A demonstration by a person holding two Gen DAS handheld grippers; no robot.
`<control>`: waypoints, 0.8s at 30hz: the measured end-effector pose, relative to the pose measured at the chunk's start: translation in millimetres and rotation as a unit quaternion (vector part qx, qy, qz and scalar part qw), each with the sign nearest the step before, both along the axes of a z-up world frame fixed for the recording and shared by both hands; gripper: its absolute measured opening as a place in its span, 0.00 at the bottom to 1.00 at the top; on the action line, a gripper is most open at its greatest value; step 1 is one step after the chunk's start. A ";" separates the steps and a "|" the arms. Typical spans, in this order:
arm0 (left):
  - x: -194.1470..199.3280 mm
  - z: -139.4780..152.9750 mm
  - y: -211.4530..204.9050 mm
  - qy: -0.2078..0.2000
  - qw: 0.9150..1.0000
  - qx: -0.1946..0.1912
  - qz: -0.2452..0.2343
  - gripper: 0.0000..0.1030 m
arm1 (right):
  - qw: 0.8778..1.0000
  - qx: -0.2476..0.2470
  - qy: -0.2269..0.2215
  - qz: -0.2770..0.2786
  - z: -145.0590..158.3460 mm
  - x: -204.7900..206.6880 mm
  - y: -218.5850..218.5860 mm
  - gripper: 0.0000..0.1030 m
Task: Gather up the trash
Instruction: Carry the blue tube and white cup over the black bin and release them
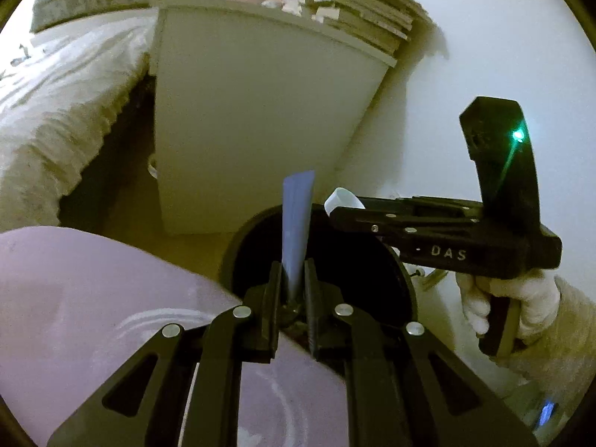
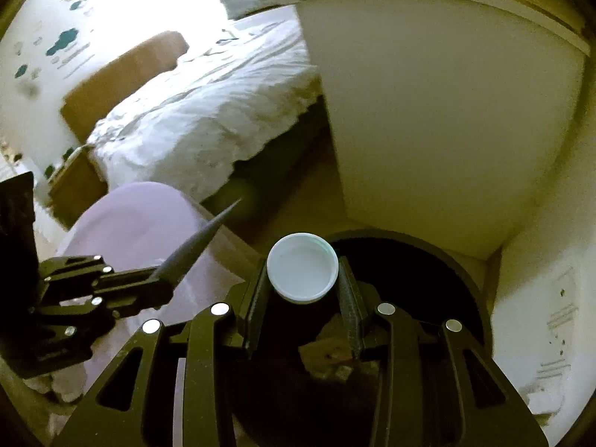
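Observation:
My left gripper (image 1: 294, 283) is shut on a flat blue wrapper (image 1: 296, 223) that sticks up over the open mouth of a black round trash bin (image 1: 354, 260). My right gripper (image 2: 302, 279) is shut on a white bottle cap (image 2: 302, 267), held over the same bin (image 2: 465, 283). In the left wrist view the right gripper (image 1: 335, 210) reaches in from the right with the cap (image 1: 341, 199) at its tip. In the right wrist view the left gripper (image 2: 164, 277) comes in from the left, the wrapper (image 2: 197, 246) seen edge-on. Some scraps lie in the bin's bottom.
A white cabinet (image 1: 253, 111) stands right behind the bin, with stacked books (image 1: 357, 7) on top. A bed with white bedding (image 2: 201, 111) is to the left. A lilac rug (image 1: 93, 298) lies beside the bin. A white wall (image 1: 484, 56) is to the right.

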State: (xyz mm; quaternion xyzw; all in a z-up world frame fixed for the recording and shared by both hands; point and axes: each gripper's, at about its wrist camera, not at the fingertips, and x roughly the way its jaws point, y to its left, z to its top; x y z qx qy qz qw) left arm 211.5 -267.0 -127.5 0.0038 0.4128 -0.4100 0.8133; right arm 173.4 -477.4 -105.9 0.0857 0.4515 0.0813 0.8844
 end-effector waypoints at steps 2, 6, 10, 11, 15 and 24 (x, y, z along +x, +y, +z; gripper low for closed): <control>2.8 -5.3 -8.4 0.009 1.000 0.001 -0.003 0.11 | 1.000 0.001 0.004 -0.012 -5.9 -2.9 -10.5 0.36; 3.8 -14.0 -24.9 0.019 1.000 0.006 -0.010 0.11 | 0.999 0.003 0.014 -0.033 -17.7 -6.7 -30.4 0.36; 5.0 -18.2 -35.1 0.026 0.999 0.011 -0.015 0.11 | 0.999 0.006 0.023 -0.047 -26.7 -8.0 -42.9 0.36; 3.9 -18.4 -35.0 0.027 0.999 0.012 -0.016 0.11 | 0.998 0.005 0.025 -0.050 -29.3 -7.9 -46.4 0.36; 5.2 -21.3 -39.8 0.028 0.999 0.019 -0.021 0.12 | 0.998 0.009 0.033 -0.057 -36.8 -8.4 -54.6 0.36; 4.5 -23.0 -48.0 0.026 0.999 0.031 -0.025 0.12 | 0.997 0.015 0.044 -0.061 -44.7 -8.5 -57.5 0.36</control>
